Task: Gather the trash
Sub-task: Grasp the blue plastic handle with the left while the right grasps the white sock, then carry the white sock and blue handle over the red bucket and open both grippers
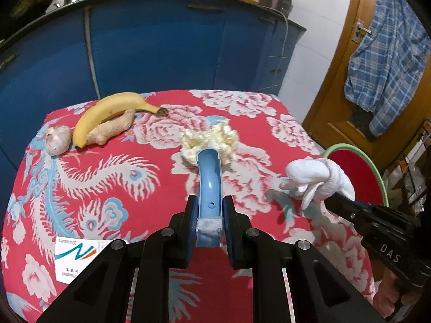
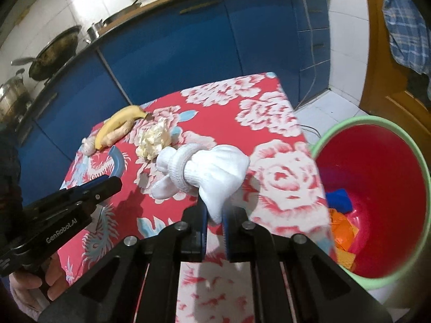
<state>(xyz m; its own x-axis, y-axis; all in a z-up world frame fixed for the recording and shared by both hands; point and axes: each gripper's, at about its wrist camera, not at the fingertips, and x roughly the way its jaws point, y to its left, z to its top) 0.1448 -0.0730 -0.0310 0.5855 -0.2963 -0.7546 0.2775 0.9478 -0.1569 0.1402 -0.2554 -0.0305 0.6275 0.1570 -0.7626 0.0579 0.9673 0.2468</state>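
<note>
My left gripper [image 1: 209, 222] is shut on a curved blue plastic piece [image 1: 208, 180] and holds it over the red flowered tablecloth [image 1: 113, 177]; its far end reaches a crumpled yellowish paper wad [image 1: 208, 138]. My right gripper [image 2: 214, 216] is shut on a knotted white glove [image 2: 207, 175], held above the table's right side; the glove also shows in the left wrist view [image 1: 317, 179]. A red bin with a green rim [image 2: 374, 196] stands on the floor to the right, with blue and orange scraps inside. The blue piece [image 2: 118, 162] and the wad [image 2: 153, 141] show in the right wrist view.
A banana [image 1: 107, 111], a ginger root [image 1: 113, 130] and a garlic bulb [image 1: 58, 141] lie at the table's far left. A white card [image 1: 74, 258] lies near the front left edge. Blue cabinets [image 1: 161, 48] stand behind; a wooden door [image 1: 350, 62] is at right.
</note>
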